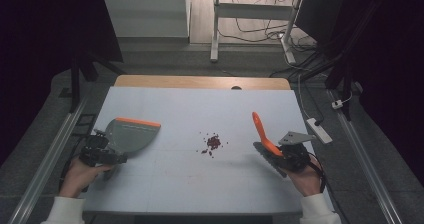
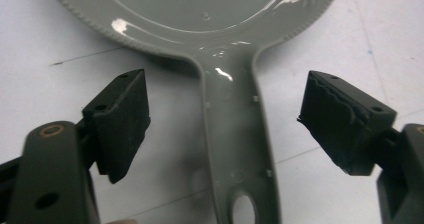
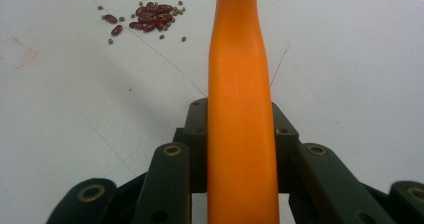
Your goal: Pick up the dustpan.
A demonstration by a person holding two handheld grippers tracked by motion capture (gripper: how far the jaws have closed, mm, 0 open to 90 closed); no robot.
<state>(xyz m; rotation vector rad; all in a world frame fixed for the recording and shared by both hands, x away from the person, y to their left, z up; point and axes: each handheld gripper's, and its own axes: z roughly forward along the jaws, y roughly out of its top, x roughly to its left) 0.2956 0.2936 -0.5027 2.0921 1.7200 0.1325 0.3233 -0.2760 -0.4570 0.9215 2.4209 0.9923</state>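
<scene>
White table (image 1: 200,184): beans (image 1: 213,143) between dustpan (image 1: 131,134), brush (image 1: 262,132)

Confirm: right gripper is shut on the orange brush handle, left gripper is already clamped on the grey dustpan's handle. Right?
Half right. The right gripper is shut on the orange brush handle, but the left gripper is not clamped: in the left gripper view its jaws stand open on either side of the grey dustpan's handle, clear of it.

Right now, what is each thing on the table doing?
Dustpan: lying flat on the table, handle between the open jaws, not gripped.
Left gripper: open, one jaw on each side of the handle.
Brush: orange handle clamped, sticking up.
Right gripper: shut on the brush.
Beans: small loose pile mid-table, untouched.
</scene>
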